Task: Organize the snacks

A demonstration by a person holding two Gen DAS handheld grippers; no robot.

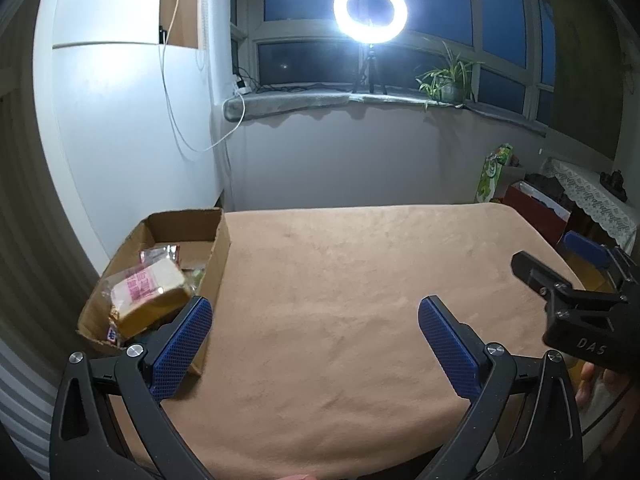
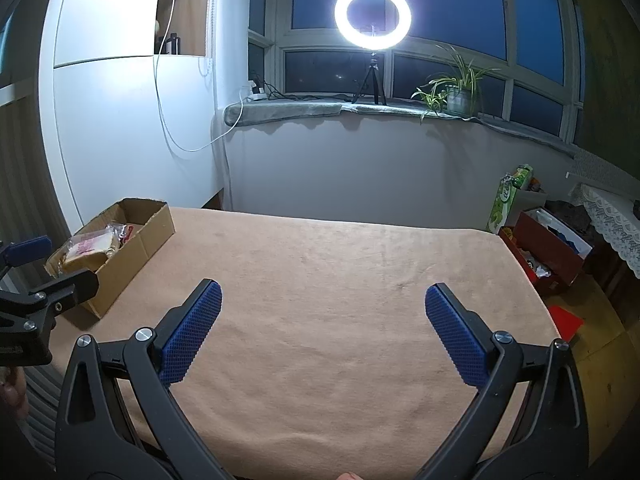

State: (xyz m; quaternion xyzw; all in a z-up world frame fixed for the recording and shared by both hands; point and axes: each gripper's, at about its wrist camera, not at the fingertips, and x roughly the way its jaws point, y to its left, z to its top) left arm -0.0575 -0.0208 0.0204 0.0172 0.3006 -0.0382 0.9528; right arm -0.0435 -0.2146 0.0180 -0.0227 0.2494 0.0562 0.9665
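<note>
The left hand-held gripper [image 1: 315, 334] hangs over the tan-covered counter [image 1: 340, 280], jaws spread wide with nothing between them. The cardboard box [image 1: 218, 256] sits at its ten o'clock, just beside the left finger, holding a wrapped bread snack [image 1: 148, 296] and other packets. The right hand-held gripper [image 2: 323, 326] is likewise wide open and empty; the box lies well apart at its ten o'clock.

Ring light [image 1: 370, 10] on windowsill, potted plant [image 1: 448, 80] beside; tan tablecloth [image 1: 360, 280].
</note>
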